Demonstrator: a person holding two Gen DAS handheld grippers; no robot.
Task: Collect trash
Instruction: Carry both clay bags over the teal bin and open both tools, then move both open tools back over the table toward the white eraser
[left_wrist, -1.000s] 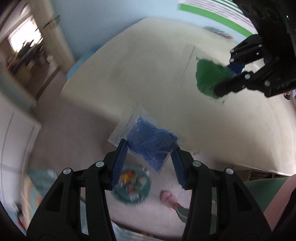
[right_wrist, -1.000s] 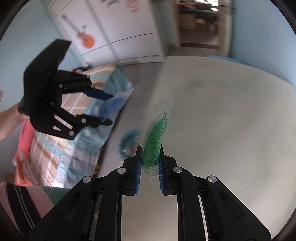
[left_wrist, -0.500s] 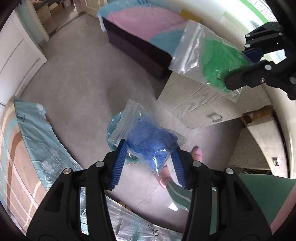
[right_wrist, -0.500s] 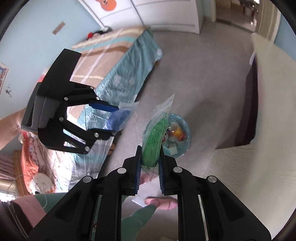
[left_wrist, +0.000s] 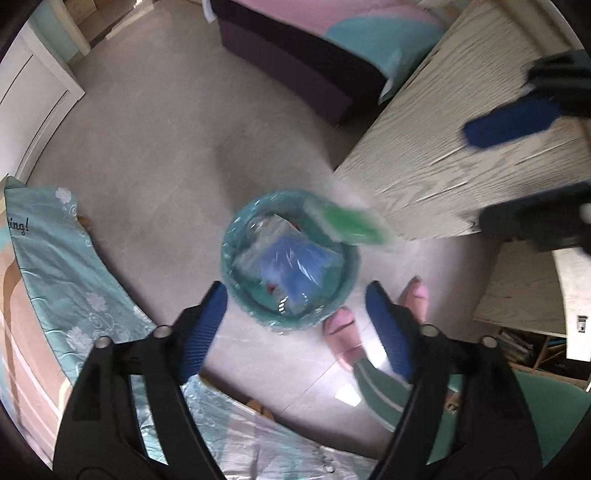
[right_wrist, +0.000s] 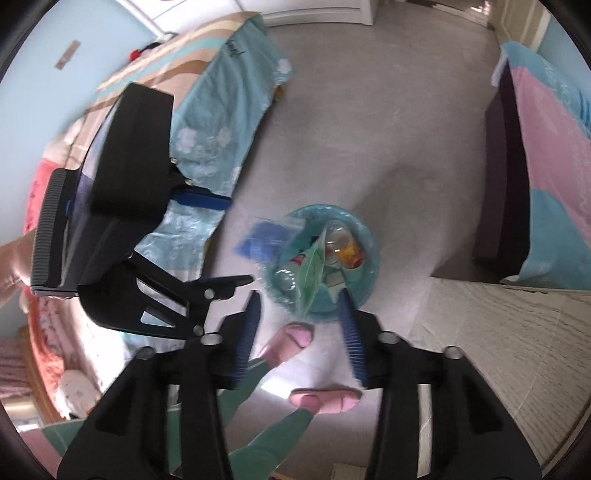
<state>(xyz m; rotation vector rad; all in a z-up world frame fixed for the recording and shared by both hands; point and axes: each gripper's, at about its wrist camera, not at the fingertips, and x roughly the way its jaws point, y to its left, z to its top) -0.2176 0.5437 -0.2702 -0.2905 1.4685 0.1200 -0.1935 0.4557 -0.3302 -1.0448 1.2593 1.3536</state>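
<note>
A teal trash bin (left_wrist: 228, 240) stands on the floor right under both grippers, with bottles and wrappers inside. My left gripper (left_wrist: 295, 317) points down at it, and its jaws are opening with nothing between them. The clear bag of blue stuff (left_wrist: 295, 262) has left the pads and hangs blurred over the bin's mouth. My right gripper (right_wrist: 299, 326) is opening too, and the bag of green stuff (right_wrist: 310, 269) hangs free below it, over the bin (right_wrist: 371, 236). From the right wrist, the blue bag (right_wrist: 266, 236) shows at the bin's left rim, beside the left gripper (right_wrist: 231, 243).
A person's feet in pink slippers (left_wrist: 343, 328) stand just beside the bin. A pale wooden desk (left_wrist: 443, 147) is to the right. One bed with a teal cover (right_wrist: 221, 122) and another with a pink one (right_wrist: 546, 147) flank the grey floor.
Both grippers came down over the bin and opened. The blue bag and the green bag left the pads and are dropping toward the bin.
</note>
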